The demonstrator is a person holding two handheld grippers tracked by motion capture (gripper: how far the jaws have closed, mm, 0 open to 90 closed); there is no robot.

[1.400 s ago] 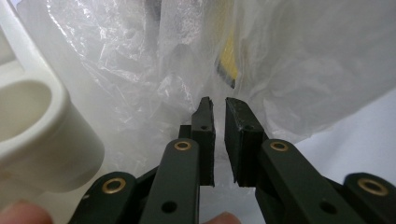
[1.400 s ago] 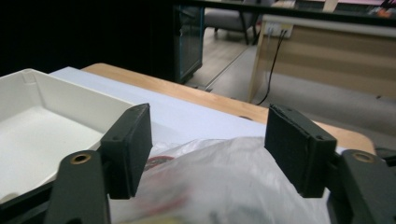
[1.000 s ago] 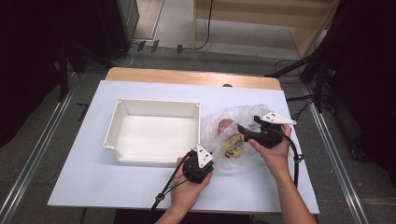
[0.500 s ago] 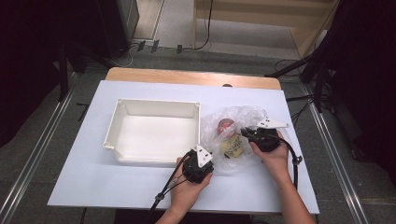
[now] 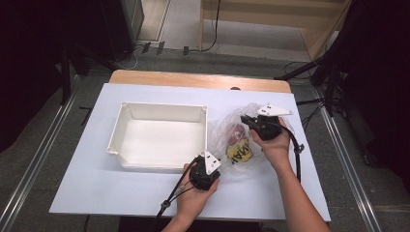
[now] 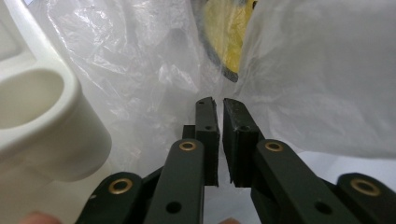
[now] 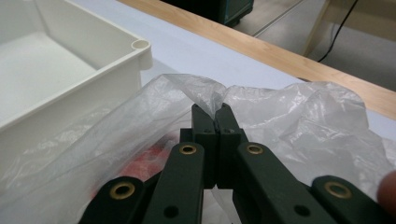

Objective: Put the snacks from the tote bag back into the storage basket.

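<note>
High view: a person's two forearms enter from the bottom edge, each hand carrying a two-jaw gripper over a white tabletop [image 5: 96, 193]. A clear plastic bag [image 5: 227, 130] lies crumpled on the tabletop just beside the right wall of an open white plastic bin [image 5: 126, 116]. Through the film a yellow packet with dark lettering [image 5: 240, 153] and a red item [image 5: 237, 134] show inside the bag. The left gripper [image 5: 209, 159] sits at the bag's near edge, close to the near right corner of the bin; the right gripper [image 5: 245, 119] is at the bag's far side, raised over it.

Left gripper view: the left gripper [image 6: 219, 105] has its jaws drawn almost together, having just closed further, with a narrow slit left between the pads. The bag's film [image 6: 140, 70] lies directly ahead and beneath the tips; whether film is caught in the slit cannot be told. The rounded corner post of the bin [image 6: 42, 107] stands at left, and the yellow packet [image 6: 224, 32] lies beyond.

Right gripper view: the right gripper [image 7: 216, 109] is clamped on a pinched fold of the bag [image 7: 205, 93], the film rising in a peak from between its tips. The bin [image 7: 135, 51] lies at left, and the red item [image 7: 149, 161] shows dimly under the film.
</note>
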